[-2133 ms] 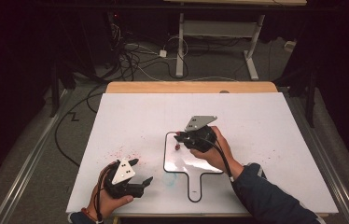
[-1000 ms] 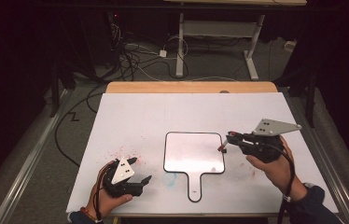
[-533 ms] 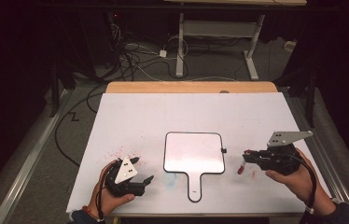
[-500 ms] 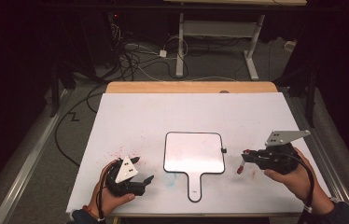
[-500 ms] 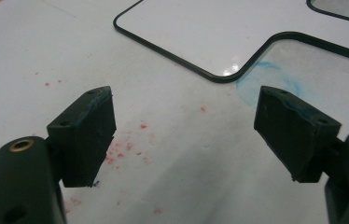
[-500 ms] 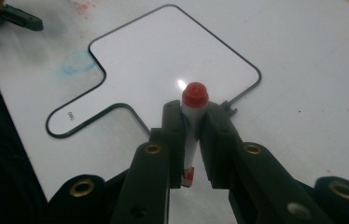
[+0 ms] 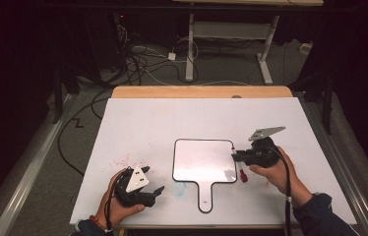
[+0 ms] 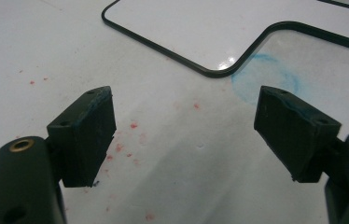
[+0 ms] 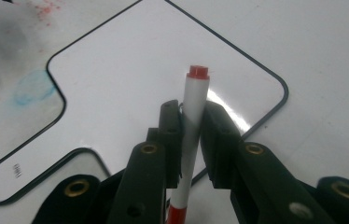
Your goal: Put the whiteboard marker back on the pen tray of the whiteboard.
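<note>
A small paddle-shaped whiteboard with a black rim lies on the white table cover, handle towards me. My right gripper hovers at the board's right edge, shut on a white marker with red ends. In the right gripper view the marker stands between the pads of the right gripper, its red end out over the whiteboard. My left gripper rests at the front left of the table, open. In the left gripper view nothing lies within the left gripper, and the whiteboard sits beyond it.
The white table cover carries red specks near my left hand and a blue smudge by the board's handle. A wooden table edge shows at the back. Cables and desk legs lie beyond.
My right hand, with the marker, swung out to the right and down, then came back left to the whiteboard's right edge. The left hand stayed put.
</note>
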A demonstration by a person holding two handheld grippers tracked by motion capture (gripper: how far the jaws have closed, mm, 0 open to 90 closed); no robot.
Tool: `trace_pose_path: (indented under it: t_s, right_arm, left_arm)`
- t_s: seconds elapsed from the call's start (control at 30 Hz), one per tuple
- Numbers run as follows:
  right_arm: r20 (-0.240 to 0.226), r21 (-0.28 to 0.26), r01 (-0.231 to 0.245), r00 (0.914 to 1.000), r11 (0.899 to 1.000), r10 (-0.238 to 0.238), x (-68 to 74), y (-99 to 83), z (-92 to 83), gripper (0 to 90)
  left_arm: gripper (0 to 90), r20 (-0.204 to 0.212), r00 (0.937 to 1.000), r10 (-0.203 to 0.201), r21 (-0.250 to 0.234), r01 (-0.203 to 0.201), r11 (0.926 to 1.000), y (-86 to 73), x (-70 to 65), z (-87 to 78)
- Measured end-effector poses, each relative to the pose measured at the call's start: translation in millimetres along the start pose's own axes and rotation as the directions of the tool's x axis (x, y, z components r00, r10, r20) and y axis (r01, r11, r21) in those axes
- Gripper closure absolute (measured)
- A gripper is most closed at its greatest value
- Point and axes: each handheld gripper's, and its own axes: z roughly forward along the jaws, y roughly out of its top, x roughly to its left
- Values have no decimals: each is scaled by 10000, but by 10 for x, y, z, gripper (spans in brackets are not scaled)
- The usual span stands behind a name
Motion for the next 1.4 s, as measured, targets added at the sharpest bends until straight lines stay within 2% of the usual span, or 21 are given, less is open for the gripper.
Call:
trace_pose_path:
  t_s: [0.17, 0.3, 0.33, 0.43, 0.5, 0.7, 0.87, 0.93, 0.97, 1.03, 1.1, 1.13, 1.23, 1.37, 1.4]
  right_arm:
    - [537, 246, -367, 9979, 9990, 353, -93, -11, 287, 808]
    - [1015, 315, -536, 9936, 9981, 502, -157, -41, 386, 808]
    - [1024, 282, -646, 9928, 9975, 614, -168, -53, 395, 806]
    - [1364, 315, -549, 9894, 9980, 501, -187, -79, 427, 794]
    - [1262, 171, -762, 9893, 9969, 735, -207, -90, 431, 787]
    - [1873, 177, -524, 9811, 9985, 481, -224, -91, 443, 717]
    - [2121, 24, -665, 9751, 9978, 644, -274, -116, 409, 669]
    - [1872, -91, -824, 9788, 9966, 826, -287, -137, 395, 655]
    - [1888, -39, -820, 9787, 9966, 812, -283, -147, 395, 657]
    - [1837, -117, -838, 9793, 9964, 846, -266, -163, 389, 701]
    - [1812, -106, -608, 9815, 9981, 617, -242, -152, 384, 771]
    - [1747, -155, -764, 9815, 9970, 779, -214, -147, 381, 803]
    - [1637, 9, -293, 9861, 9996, 288, -163, -117, 416, 815]
    - [1342, -110, -495, 9897, 9987, 505, -112, -105, 416, 814]
    - [1110, -267, -631, 9917, 9977, 657, -120, -103, 412, 813]
  left_arm:
    - [197, 21, 10000, 50, 49, -50, 10000, 2, -5, 3]
    - [197, 44, 10000, 40, 78, -40, 10000, -2, -2, 8]
    - [197, 48, 10000, 42, 86, -42, 10000, -1, -4, 11]
    - [197, 48, 10000, 78, 99, -78, 9999, 2, -9, 16]
    - [197, 63, 10000, 60, 91, -60, 9999, 4, -8, 16]
    - [197, 85, 9999, 80, 110, -81, 9999, 18, -6, 33]
    - [197, 117, 9999, 66, 101, -67, 9999, 28, 0, 40]
    - [197, 128, 9999, 88, 114, -89, 9999, 34, -3, 44]
    - [197, 132, 9999, 101, 107, -102, 9999, 38, -6, 47]
    - [197, 160, 9998, 126, 117, -128, 9999, 46, -6, 53]
    - [197, 186, 9997, 128, 142, -131, 9998, 49, -12, 67]
    - [197, 206, 9997, 142, 160, -145, 9998, 52, -13, 71]
    - [197, 231, 9996, 179, 167, -183, 9997, 63, -14, 84]
    - [197, 305, 9994, 166, 177, -172, 9997, 62, -12, 90]
    - [197, 337, 9993, 152, 212, -159, 9996, 59, -10, 94]
